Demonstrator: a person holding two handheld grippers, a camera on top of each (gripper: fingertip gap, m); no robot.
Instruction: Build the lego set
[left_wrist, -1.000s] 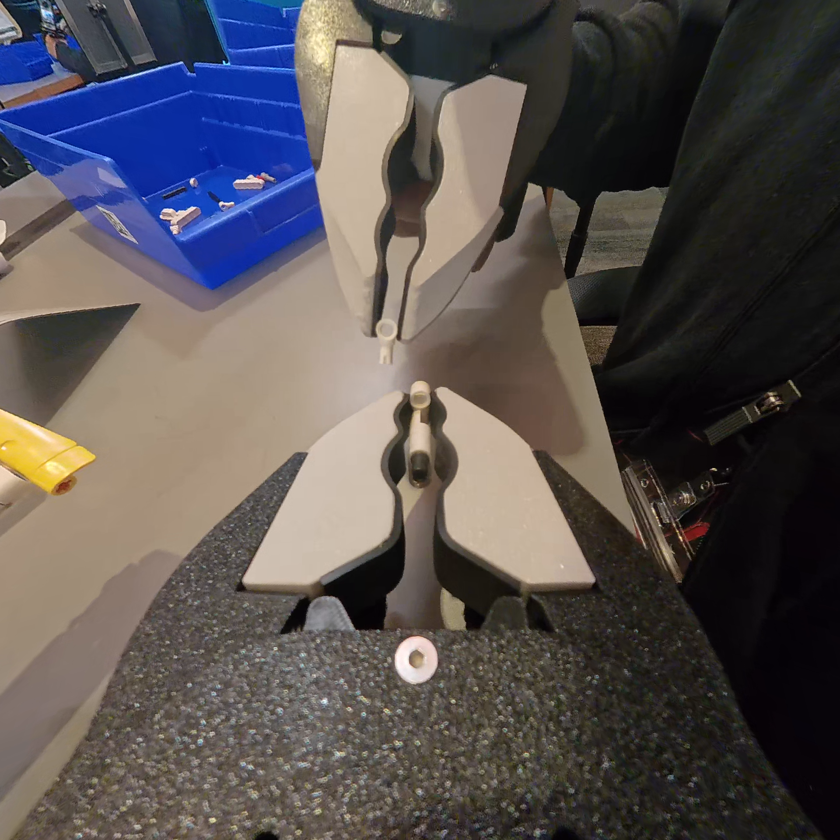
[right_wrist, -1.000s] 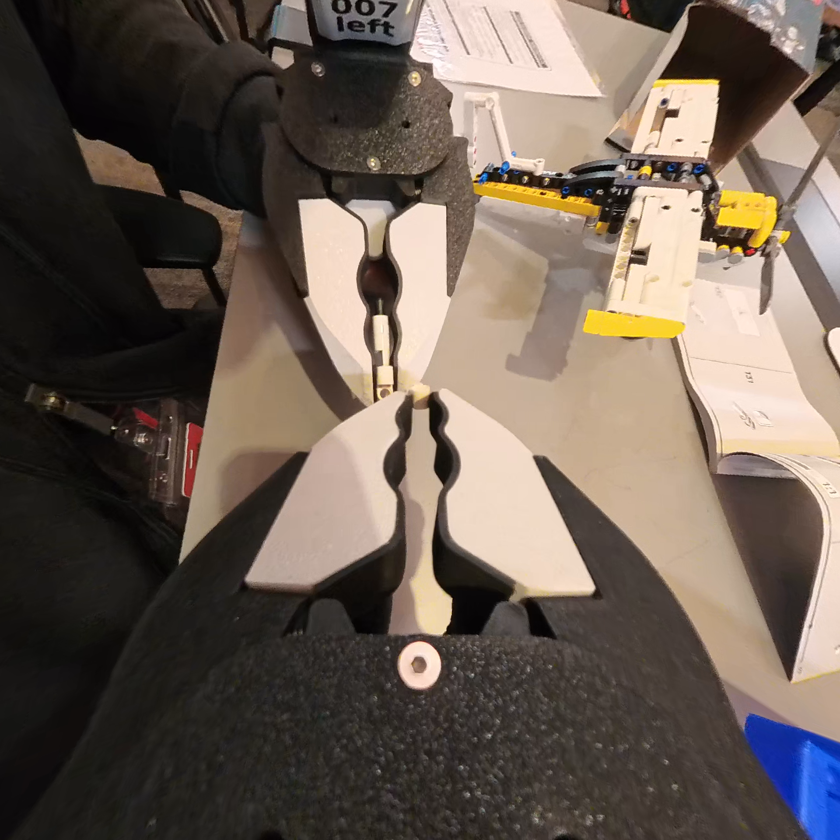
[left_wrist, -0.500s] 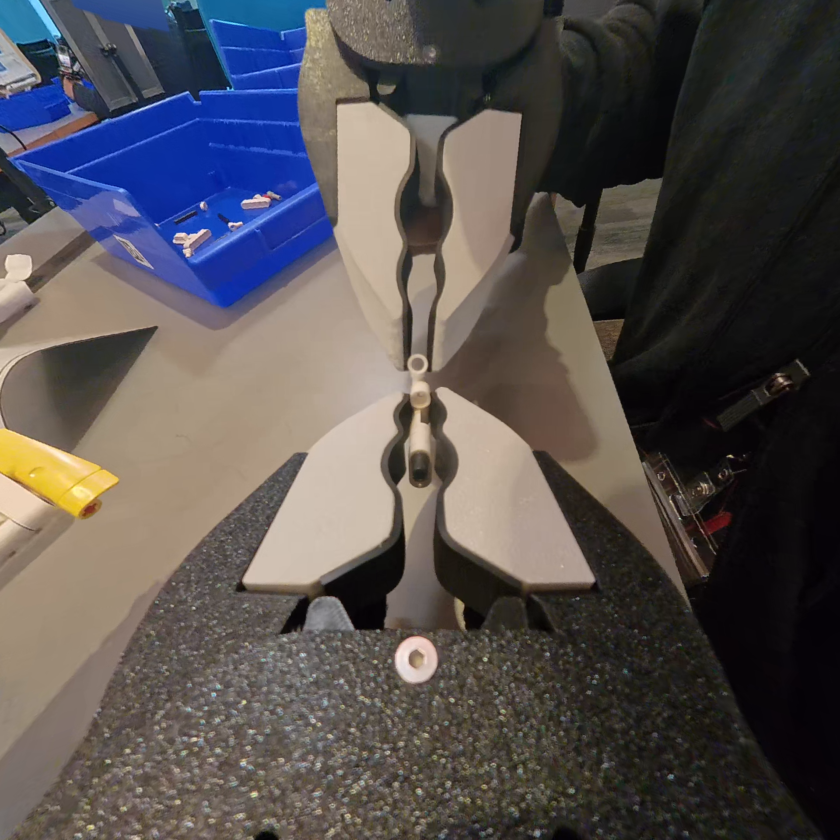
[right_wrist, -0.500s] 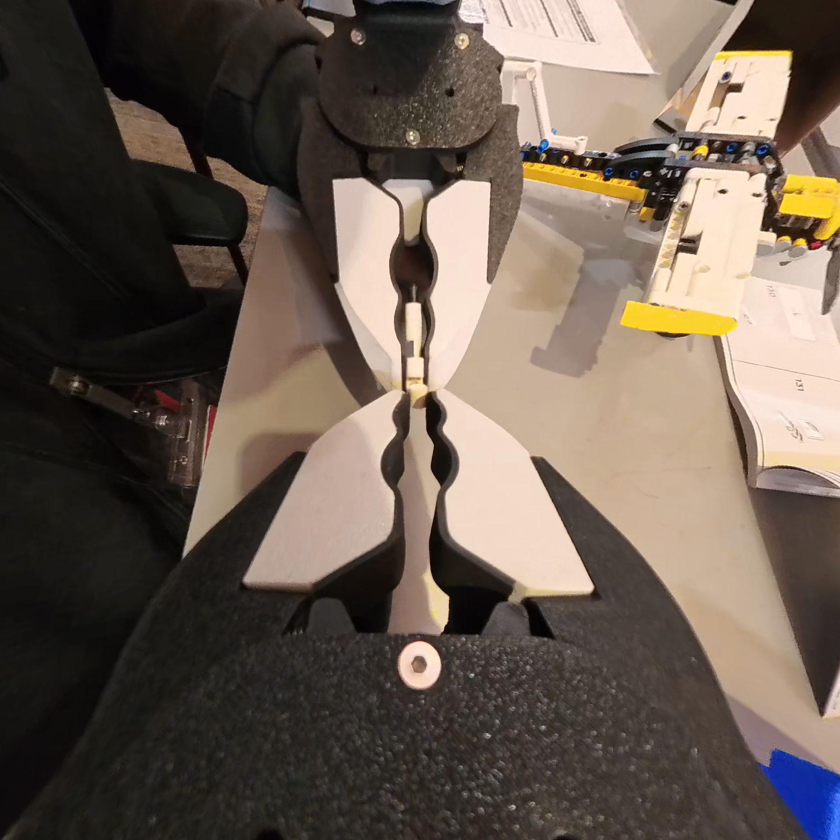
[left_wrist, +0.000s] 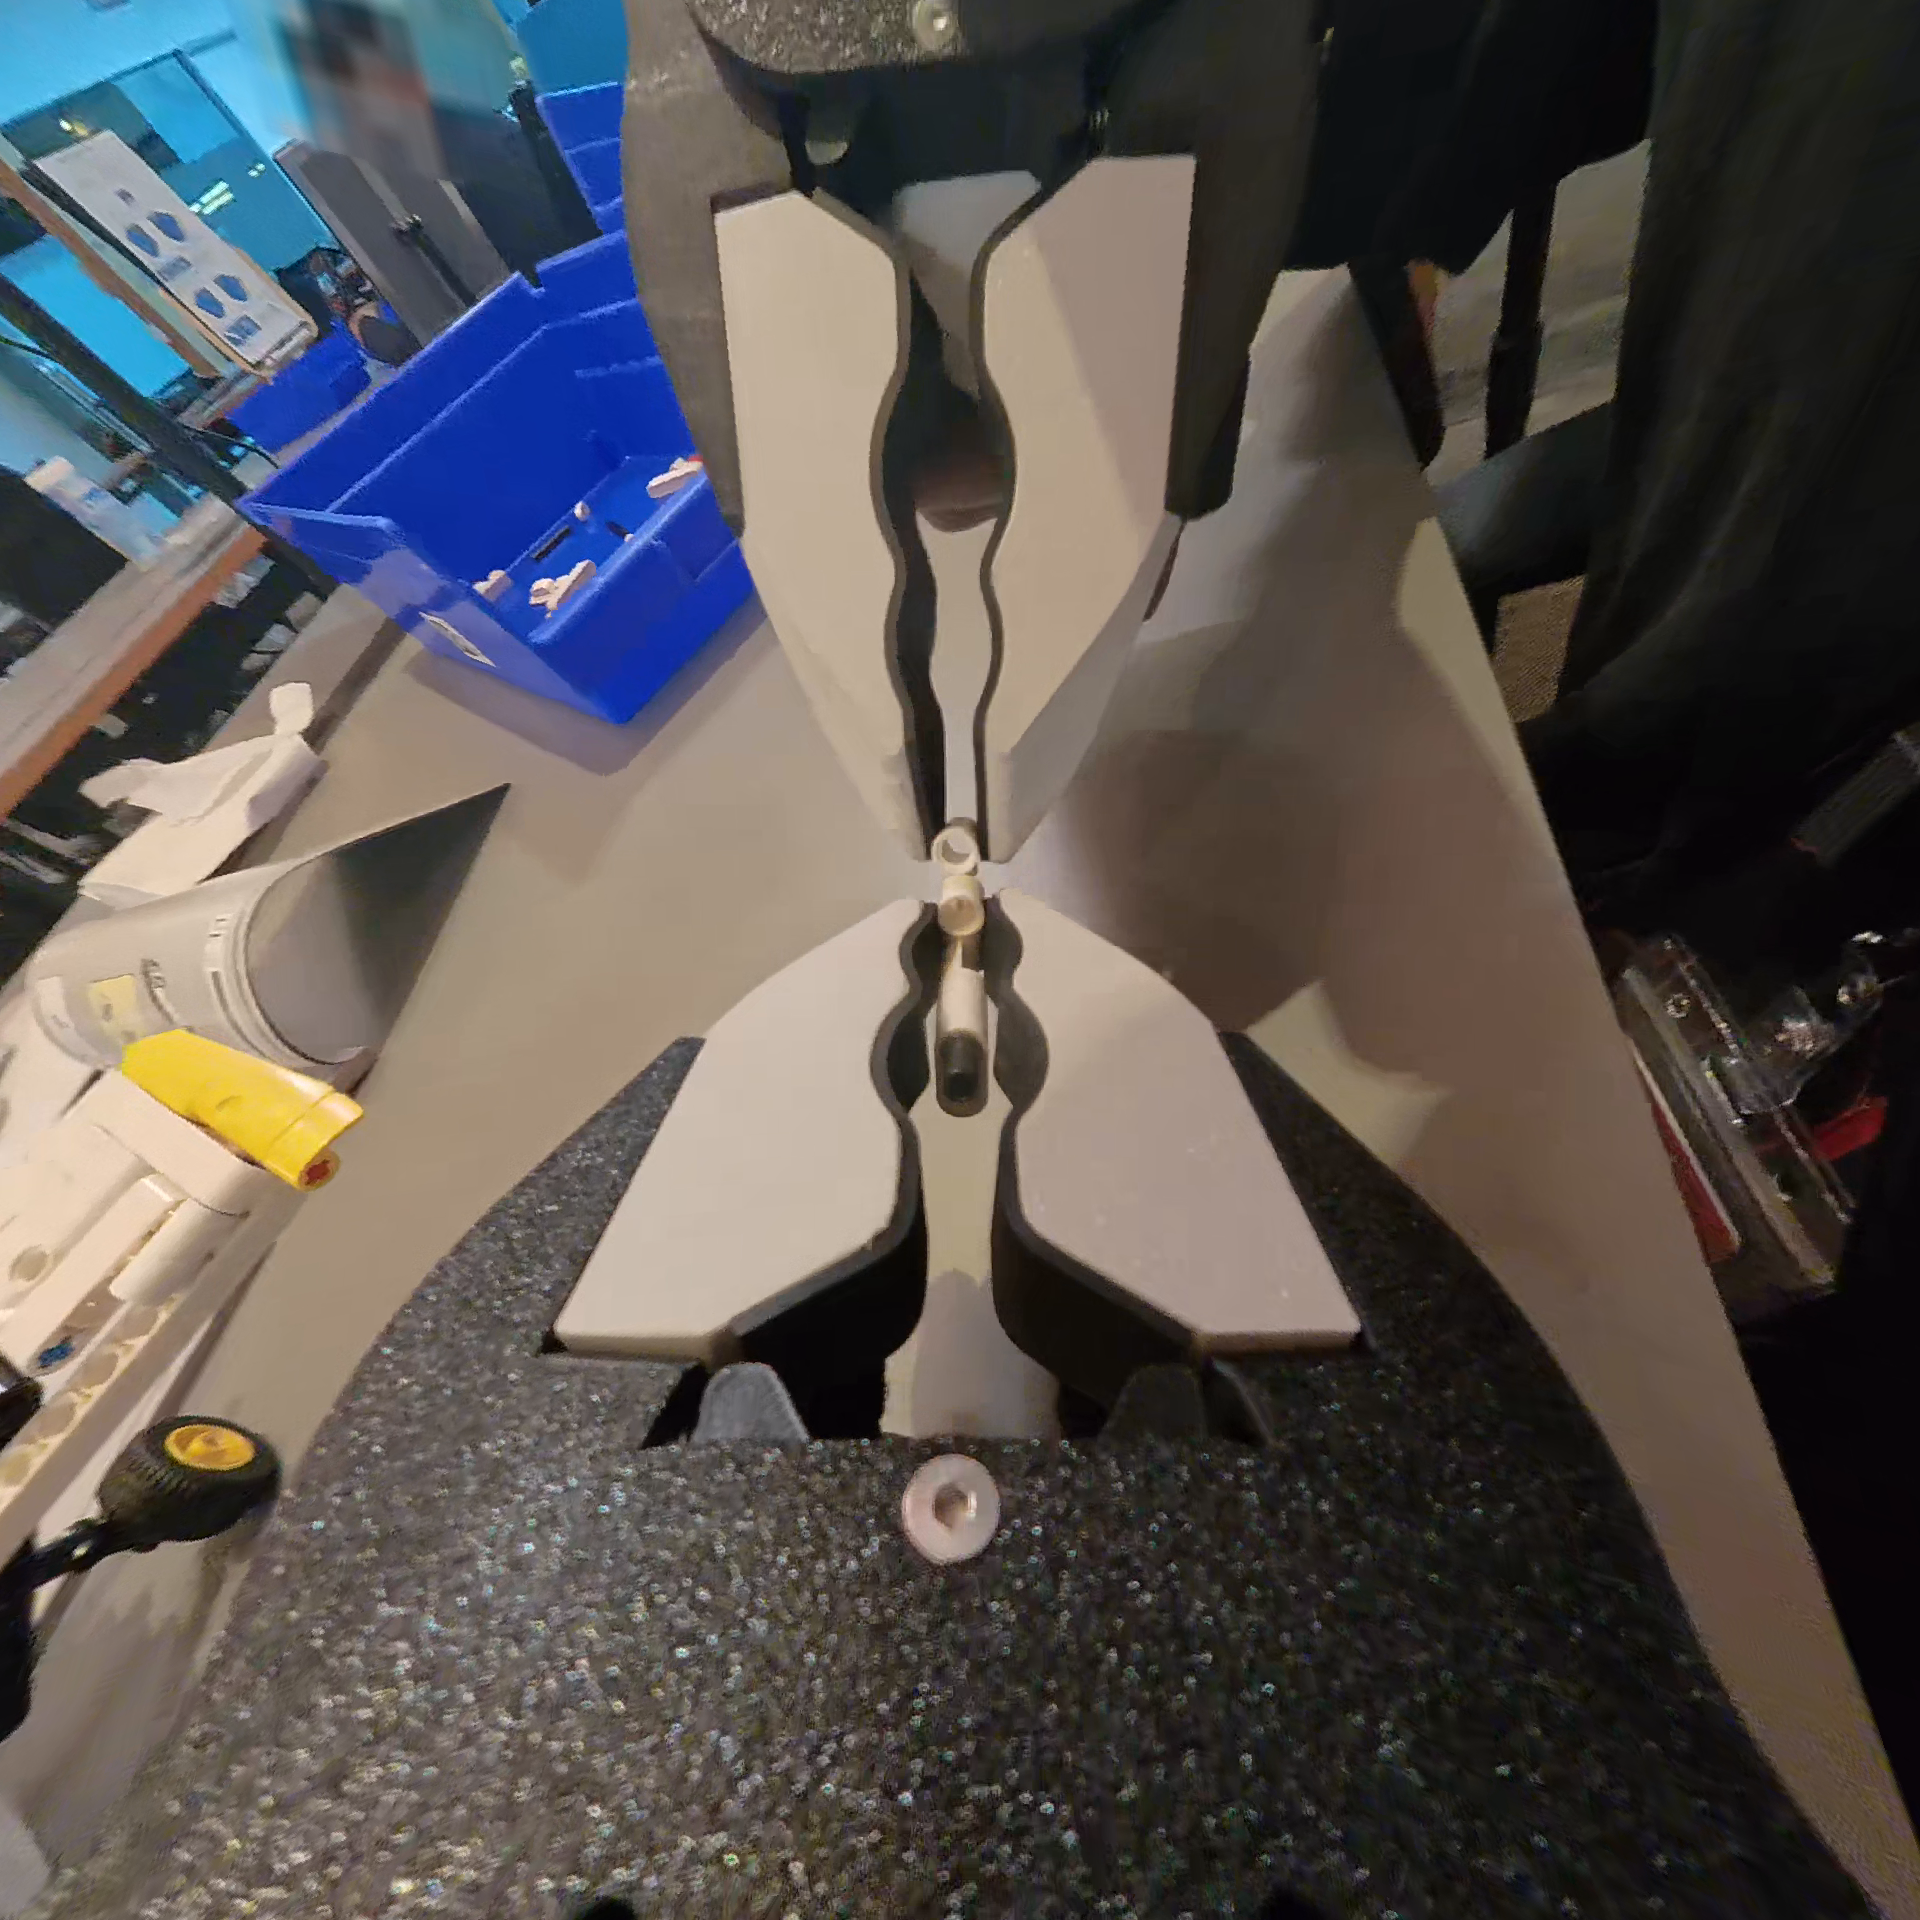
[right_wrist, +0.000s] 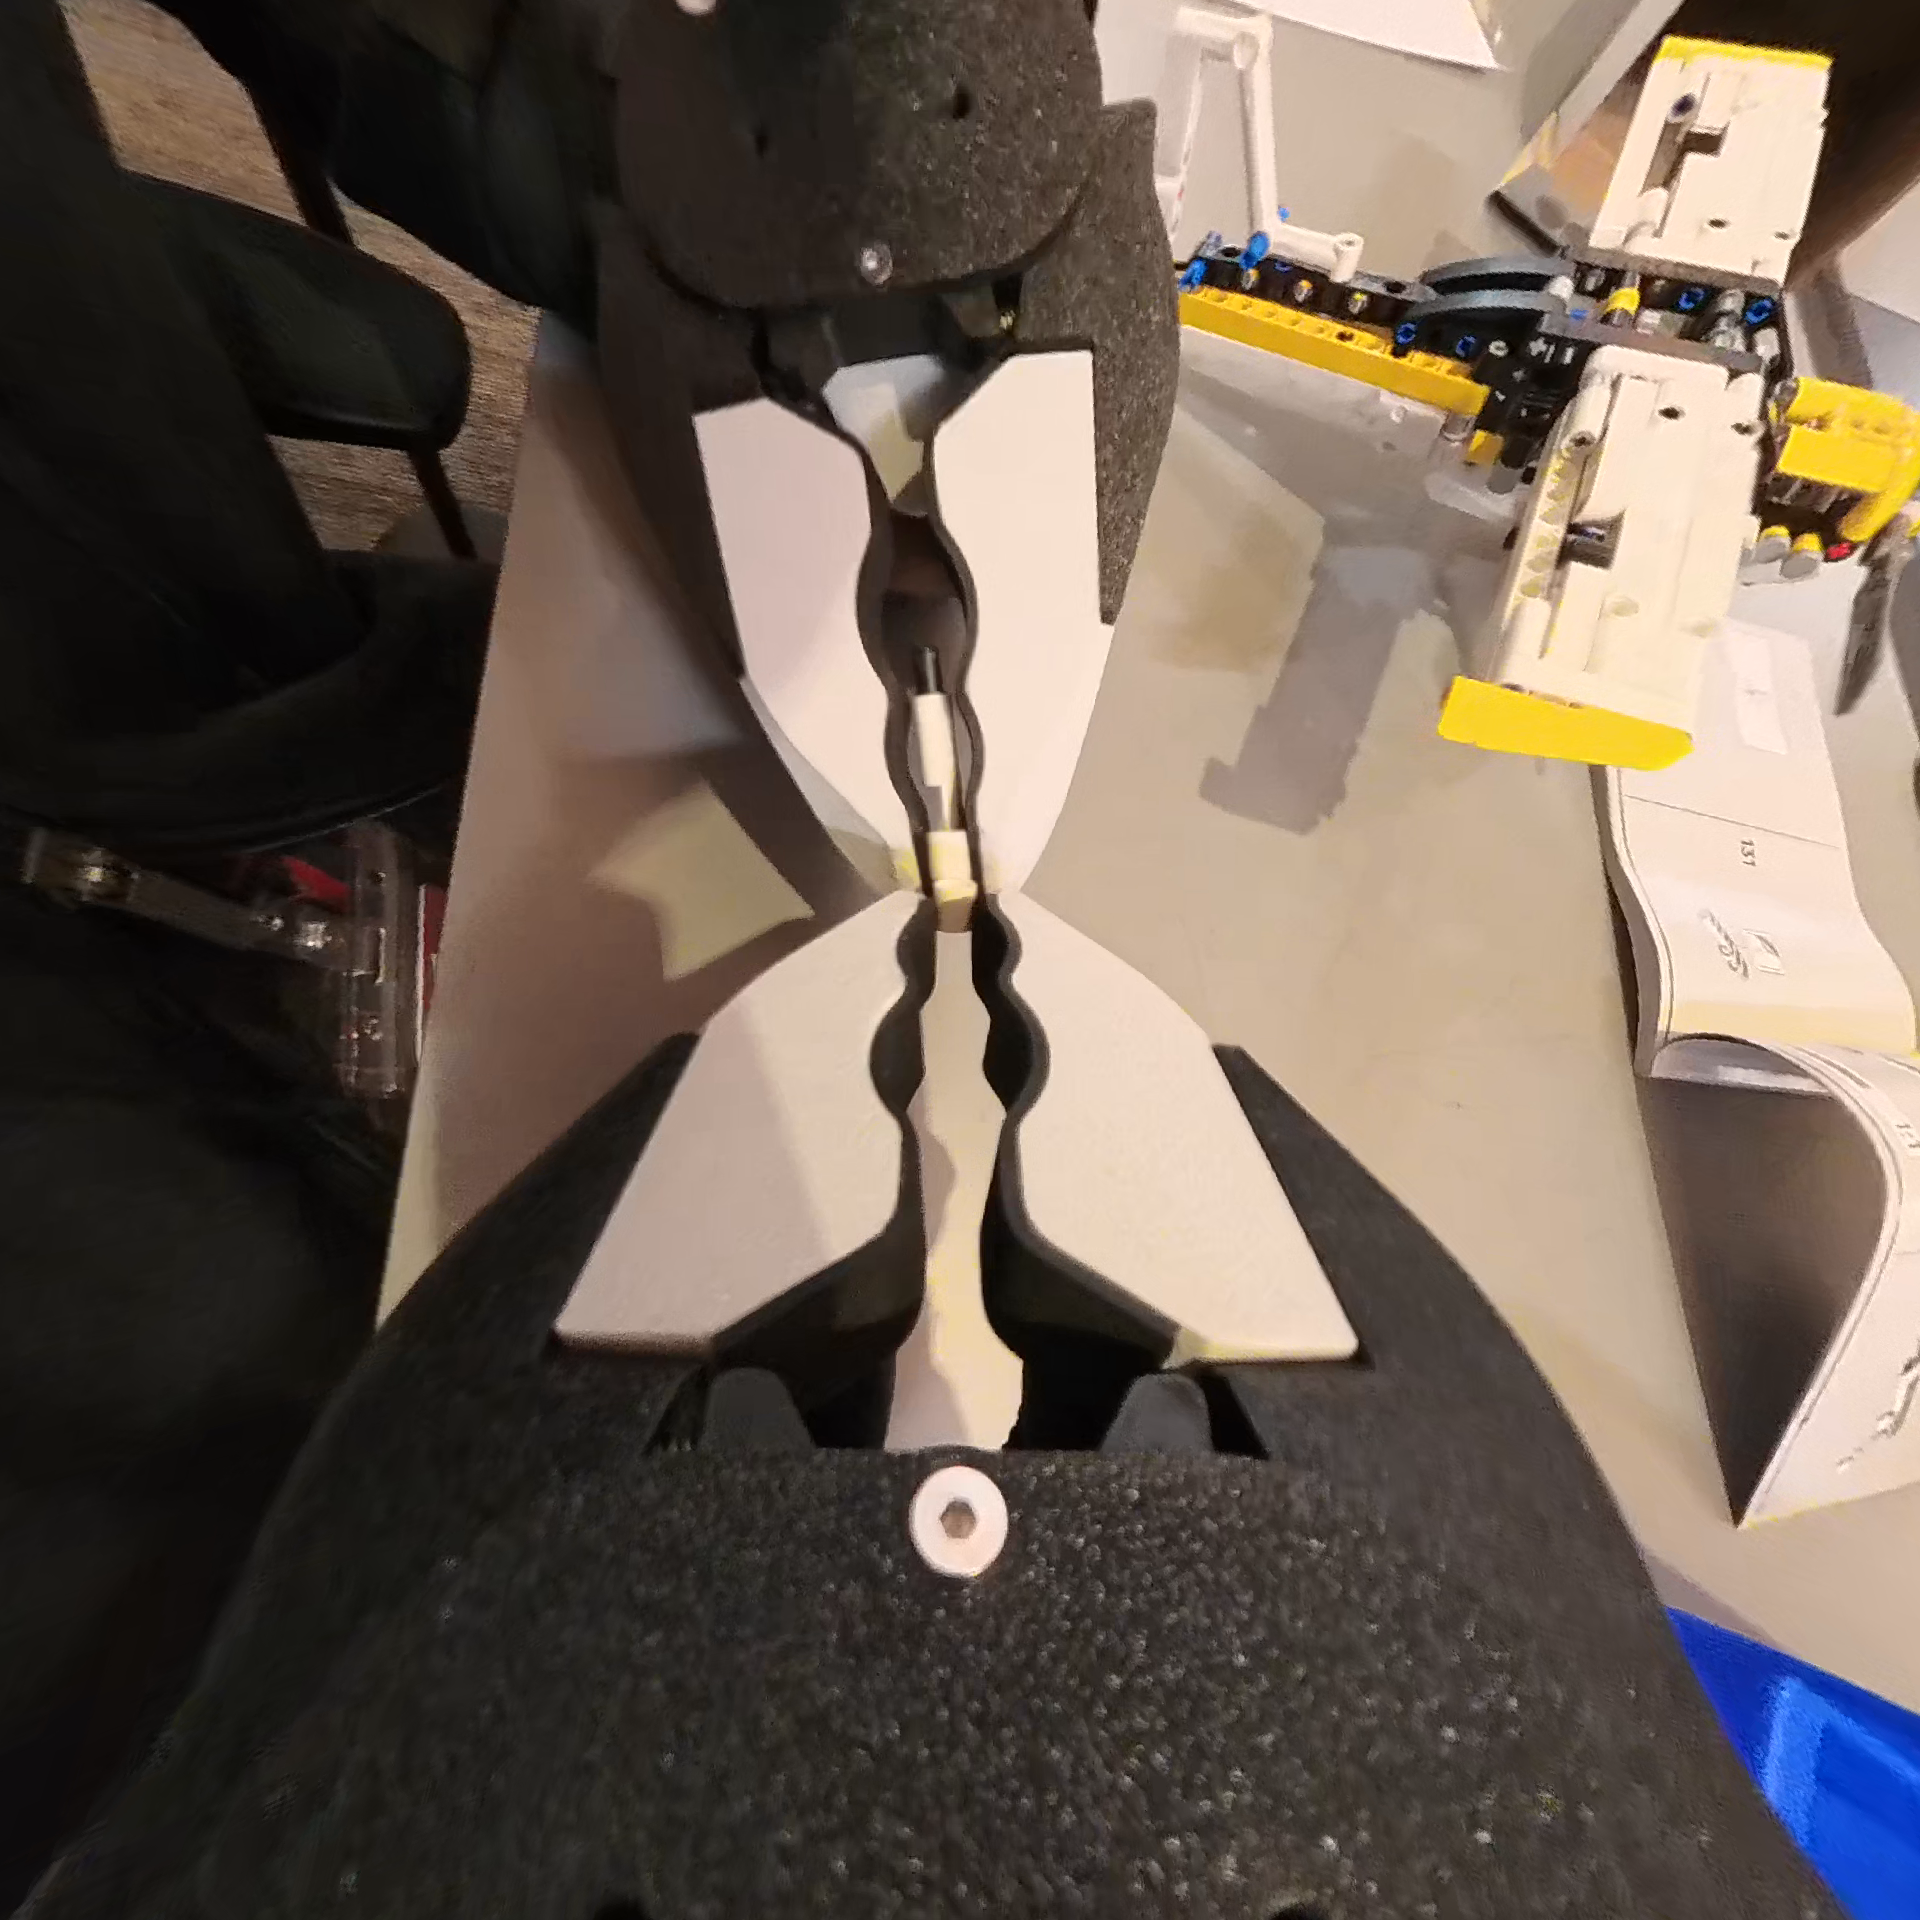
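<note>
Here, left claw (left_wrist: 958, 914) nearly closed, gripping white pin (left_wrist: 961, 997), right claw (right_wrist: 951, 914) pinching white ring piece (left_wrist: 956, 849), tips touching.

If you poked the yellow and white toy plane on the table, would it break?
Probably partly. The plane looks built from many clipped-together bricks, so bits might pop off. It looks stiff, not floppy. Its wide, flat wings on the table should keep it from tipping.

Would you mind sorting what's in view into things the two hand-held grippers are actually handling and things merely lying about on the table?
Being handled:
- left hand-held gripper, shut on a white rod piece with a black end
- right hand-held gripper, shut on a small white connector, tip to tip with the rod piece

Lying about:
- blue bin with small parts
- yellow-and-white brick model
- open booklet
- crumpled tissue
</note>
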